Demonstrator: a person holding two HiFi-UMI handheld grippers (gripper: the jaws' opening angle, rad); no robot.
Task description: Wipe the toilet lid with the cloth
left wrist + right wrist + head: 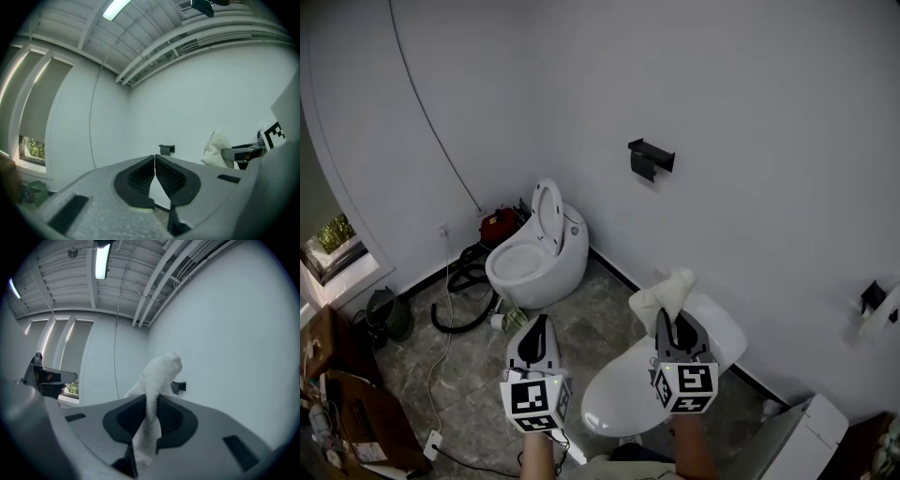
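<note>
Aloft — cloth [667, 293] clear of toilet lid [623, 389]
Right tool [668, 322] pinches the white cloth; left tool [540, 325] pressed together, holding nothing.

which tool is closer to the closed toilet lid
Right. The right tool, shut on the cloth, hangs over the closed toilet lid; the left tool is off to its left, over the floor.

I saw a white cloth [667, 295] and a glossy white toilet lid [628, 389]. The left gripper [541, 323] and right gripper [673, 323] were grey with black cross-hatched pads [140, 176], their cubes [534, 401] white with black squares. The floor [609, 305] was mottled grey.
</note>
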